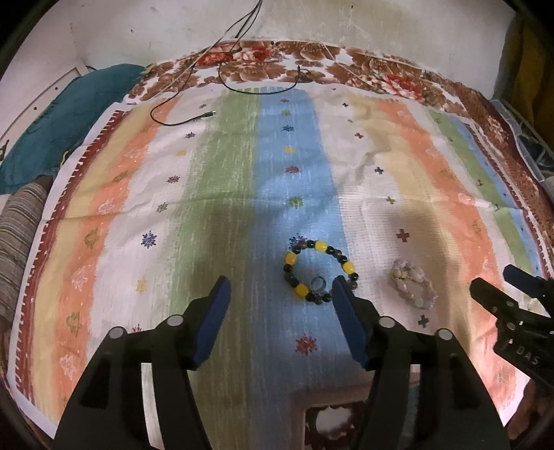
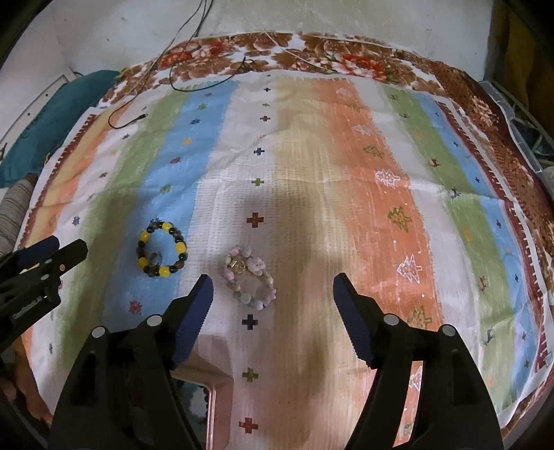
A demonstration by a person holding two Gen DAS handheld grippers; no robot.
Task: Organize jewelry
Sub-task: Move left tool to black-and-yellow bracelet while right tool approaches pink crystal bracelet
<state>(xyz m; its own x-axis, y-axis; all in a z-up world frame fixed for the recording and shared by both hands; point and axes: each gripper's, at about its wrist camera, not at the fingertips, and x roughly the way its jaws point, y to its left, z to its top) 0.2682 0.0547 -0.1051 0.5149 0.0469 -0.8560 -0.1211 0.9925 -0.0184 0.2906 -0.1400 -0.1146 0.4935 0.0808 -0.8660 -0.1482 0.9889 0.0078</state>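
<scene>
Both grippers, left gripper (image 1: 278,289) and right gripper (image 2: 273,289), are held open and empty above the striped cloth (image 2: 346,155), where the yellow-and-dark beaded bracelet (image 1: 320,270), enclosing a ring (image 1: 317,284), and the pale beaded bracelet (image 2: 250,278) to its right are laid apart, presumably for separate pickup.

A striped cloth (image 1: 221,180) lay over a floral bedsheet (image 1: 363,65) against a pale wall (image 1: 346,24)

The cloth showed bands of orange, yellow, white, green and blue dotted with small crosses, flowers and trees; a thin black cable (image 1: 194,117) trailed down from the wall and curled across its far left part, ending in a small plug. A teal cushion (image 1: 65,117) sat off the cloth's left edge, with a striped fabric (image 1: 17,242) just below it. Near the bottom edge, a pinkish frame (image 2: 214,394) rested on the cloth
</scene>
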